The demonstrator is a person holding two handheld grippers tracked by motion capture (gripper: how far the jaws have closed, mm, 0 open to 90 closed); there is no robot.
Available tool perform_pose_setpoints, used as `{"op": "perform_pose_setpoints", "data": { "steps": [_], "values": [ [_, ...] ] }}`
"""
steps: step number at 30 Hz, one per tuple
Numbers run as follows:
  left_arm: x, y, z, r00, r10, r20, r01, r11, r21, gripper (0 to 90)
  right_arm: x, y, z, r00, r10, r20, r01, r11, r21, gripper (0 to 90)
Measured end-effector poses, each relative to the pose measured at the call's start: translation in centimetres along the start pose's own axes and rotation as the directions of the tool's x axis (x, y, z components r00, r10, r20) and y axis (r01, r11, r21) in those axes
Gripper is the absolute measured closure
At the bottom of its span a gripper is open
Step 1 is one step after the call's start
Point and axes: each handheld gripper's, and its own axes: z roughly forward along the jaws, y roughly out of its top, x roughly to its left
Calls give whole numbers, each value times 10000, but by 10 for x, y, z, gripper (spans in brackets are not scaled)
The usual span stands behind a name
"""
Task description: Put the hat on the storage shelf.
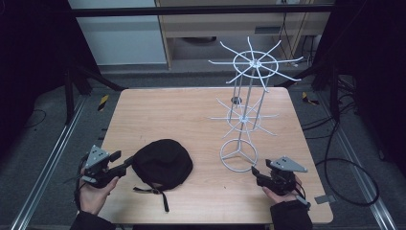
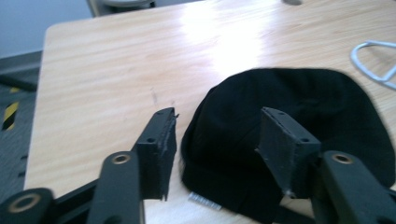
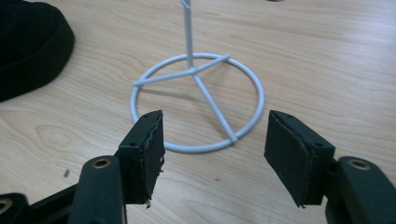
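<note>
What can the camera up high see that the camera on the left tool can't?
High view alone: the whole white wire rack with its spoke tiers, the right tool, both hands and the floor. Left gripper view alone: a small tag at the black cap's edge and its open pads up close. Both: the cap, the wooden table and the rack's ring base.

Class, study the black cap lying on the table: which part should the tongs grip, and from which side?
Probably the cap's soft folded edge on its left side, where the open left tongs already straddle it; the fabric there looks thin enough to pinch.
</note>
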Motion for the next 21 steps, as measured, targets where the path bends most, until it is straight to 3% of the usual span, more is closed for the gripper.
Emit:
{"op": "perform_pose_setpoints", "data": {
  "steps": [5,8,14,16,17,19,20,21],
  "values": [
    [-8,14,11,9975,527,476,-539,9982,263,386,-7,-3,0,9996,-169,220,167,9998,92,352],
    [-15,21,26,9938,832,735,-885,9934,726,379,-8,-3,0,9997,-123,192,120,9998,153,348],
    [-21,25,44,9865,1083,1230,-1238,9842,1265,350,-11,-3,1,9996,-130,237,126,9998,149,343],
    [-24,25,49,9819,1246,1427,-1451,9789,1442,344,-12,-3,1,9996,-141,238,137,9998,173,342],
    [-27,25,55,9760,1429,1644,-1704,9710,1674,332,-12,-3,2,9997,-137,225,132,9996,238,339],
    [-28,25,58,9726,1520,1760,-1834,9667,1785,329,-12,-4,2,9997,-109,210,104,9996,260,338],
    [-30,24,60,9690,1613,1869,-1968,9617,1907,326,-11,-4,3,9997,-153,207,147,9995,285,337],
    [-34,23,65,9625,1856,1976,-2272,9499,2145,327,-11,-4,4,9996,-235,180,229,9992,337,334]
  ]
}}
